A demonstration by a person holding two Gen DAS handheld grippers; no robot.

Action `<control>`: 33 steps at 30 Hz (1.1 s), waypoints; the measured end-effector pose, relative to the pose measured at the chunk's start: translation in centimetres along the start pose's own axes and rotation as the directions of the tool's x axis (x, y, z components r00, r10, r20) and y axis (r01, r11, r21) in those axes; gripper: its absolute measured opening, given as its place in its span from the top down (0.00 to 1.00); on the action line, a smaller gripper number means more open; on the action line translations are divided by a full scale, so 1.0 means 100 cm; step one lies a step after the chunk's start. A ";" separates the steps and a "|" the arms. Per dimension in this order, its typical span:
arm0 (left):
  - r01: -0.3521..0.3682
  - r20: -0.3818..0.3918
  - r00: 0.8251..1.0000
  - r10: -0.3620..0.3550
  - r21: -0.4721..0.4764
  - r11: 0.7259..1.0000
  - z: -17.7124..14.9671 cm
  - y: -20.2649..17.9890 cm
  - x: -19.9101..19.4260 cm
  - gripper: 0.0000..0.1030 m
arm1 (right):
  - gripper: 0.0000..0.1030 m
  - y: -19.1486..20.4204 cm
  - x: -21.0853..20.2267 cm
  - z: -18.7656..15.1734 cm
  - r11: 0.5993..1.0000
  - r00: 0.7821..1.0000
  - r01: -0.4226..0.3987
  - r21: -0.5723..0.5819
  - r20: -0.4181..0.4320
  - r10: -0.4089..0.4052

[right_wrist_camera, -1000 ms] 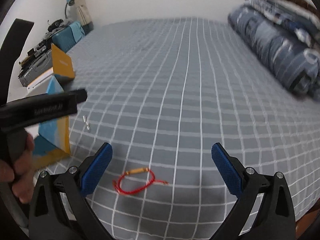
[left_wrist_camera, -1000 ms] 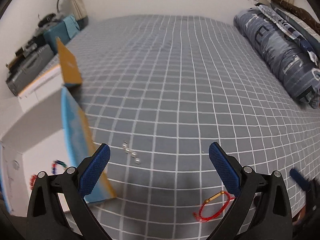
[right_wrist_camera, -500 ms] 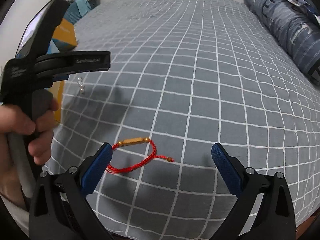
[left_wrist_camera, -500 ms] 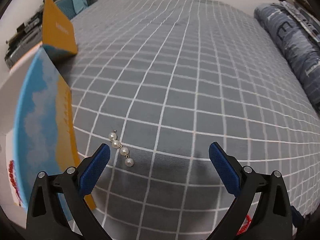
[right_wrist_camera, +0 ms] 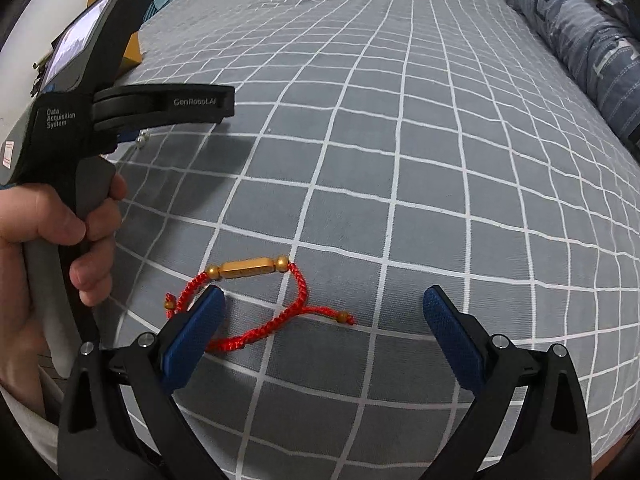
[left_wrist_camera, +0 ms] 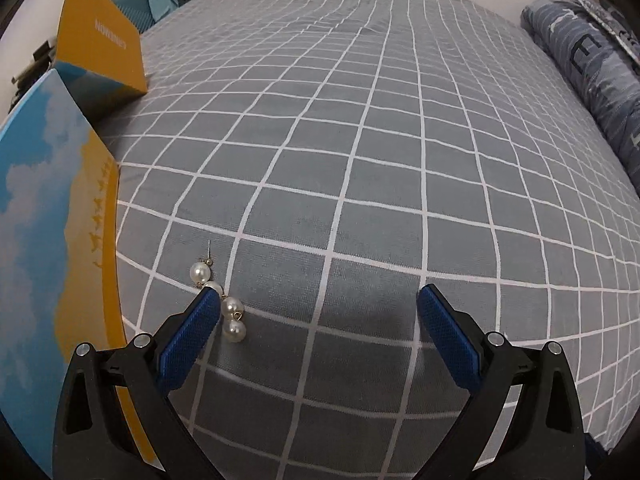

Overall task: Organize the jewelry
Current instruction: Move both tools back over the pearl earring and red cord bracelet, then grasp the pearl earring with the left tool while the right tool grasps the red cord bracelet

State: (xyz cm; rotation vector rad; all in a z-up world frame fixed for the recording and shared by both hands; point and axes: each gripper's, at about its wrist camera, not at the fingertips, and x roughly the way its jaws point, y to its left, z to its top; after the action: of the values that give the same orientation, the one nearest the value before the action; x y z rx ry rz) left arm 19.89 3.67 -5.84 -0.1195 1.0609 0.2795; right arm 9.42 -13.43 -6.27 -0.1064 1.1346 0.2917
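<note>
Left wrist view: my left gripper (left_wrist_camera: 320, 312) was spread wide with nothing in it, low over the grey checked bedspread (left_wrist_camera: 380, 140). The pearl earring (left_wrist_camera: 220, 300) lay on the fabric at the near left, its chain of pearls running right along the tip of the left finger (left_wrist_camera: 192, 340), possibly touching it; I couldn't tell. The earring sat off-centre, not between the pads. The box flap (left_wrist_camera: 52, 240), printed in blue and orange, stood just left of it, and a second orange flap (left_wrist_camera: 100, 44) stood further back. The box interior wasn't visible.

Risks as I judged them: closing from that spot would likely have shoved the earring sideways or caught just one pearl. Small round beads on soft fabric roll and sink, and the thin post could snag the weave. The left finger could also have bumped the flap.

Right wrist view: my right gripper (right_wrist_camera: 320, 316) was also wide apart and holding nothing. The red cord bracelet (right_wrist_camera: 260, 304), with its gold bar bead, lay near, mostly left of centre, part of the cord hidden under the left finger (right_wrist_camera: 196, 332). My left hand (right_wrist_camera: 52, 240) held the other tool at far left, well clear.

Risk: a pinch there might have grabbed only a loose cord tail, so the bracelet would dangle and slip, or the pads might have pinched bedspread along with it.
</note>
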 end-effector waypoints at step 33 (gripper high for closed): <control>0.046 -0.025 0.999 -0.047 -0.045 0.998 -0.003 0.005 -0.004 0.89 | 0.94 0.002 0.000 0.011 0.999 0.999 0.035 -0.011 -0.014 -0.035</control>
State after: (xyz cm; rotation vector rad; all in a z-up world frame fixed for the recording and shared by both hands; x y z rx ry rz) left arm 19.28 3.98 -5.59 -0.1882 1.0761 0.2604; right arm 10.38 -12.96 -5.80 -0.1379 1.1437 0.2659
